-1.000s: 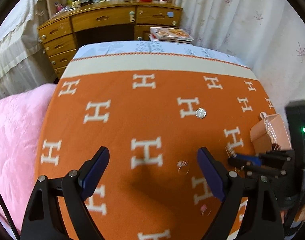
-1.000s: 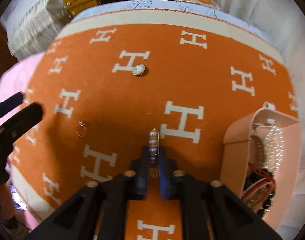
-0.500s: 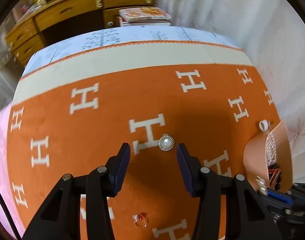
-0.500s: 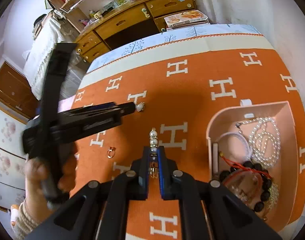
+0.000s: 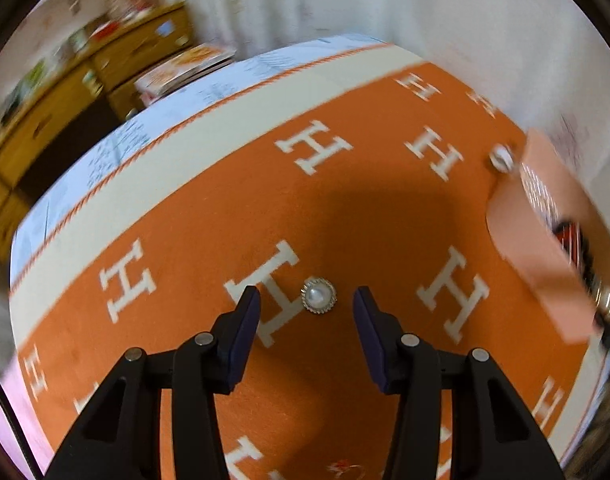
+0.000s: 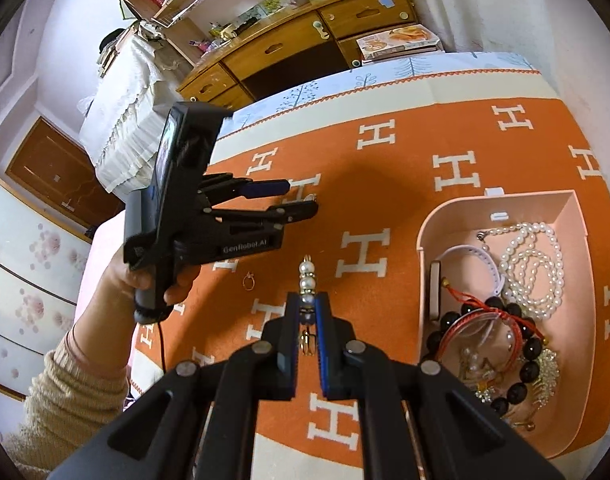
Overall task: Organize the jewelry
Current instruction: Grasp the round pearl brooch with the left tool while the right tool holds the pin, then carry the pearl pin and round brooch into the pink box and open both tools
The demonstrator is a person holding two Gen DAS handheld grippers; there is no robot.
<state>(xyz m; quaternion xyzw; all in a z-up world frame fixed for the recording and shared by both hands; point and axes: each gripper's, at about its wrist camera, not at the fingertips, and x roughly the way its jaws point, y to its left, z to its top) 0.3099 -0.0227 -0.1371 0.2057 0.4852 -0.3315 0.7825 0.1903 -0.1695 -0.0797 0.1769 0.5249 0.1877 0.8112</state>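
Observation:
A round pearl brooch (image 5: 318, 295) with a sparkly rim lies on the orange H-patterned blanket (image 5: 345, 208). My left gripper (image 5: 306, 295) points down over it, open, a finger on each side of the brooch and neither pad touching it. In the right wrist view the left gripper (image 6: 299, 199) shows side-on in a person's hand (image 6: 145, 280). My right gripper (image 6: 307, 300) is shut on a gold clip with three pearls (image 6: 307, 274), held above the blanket. The pink jewelry box (image 6: 501, 208) stands to its right, full of pearl strands and bead bracelets.
A small ring (image 6: 249, 281) lies on the blanket left of the right gripper. The box (image 5: 521, 236) sits at the blanket's right edge near a white curtain. A wooden desk with drawers (image 6: 297, 44) and a magazine (image 6: 397, 40) stand beyond the bed. A beige sleeve (image 6: 65, 392) fills the lower left.
My left gripper has swung right and down onto the brooch, rolled, and narrowed its jaws around it. My right gripper has risen with the pearl clip, and the whole box has come into its view.

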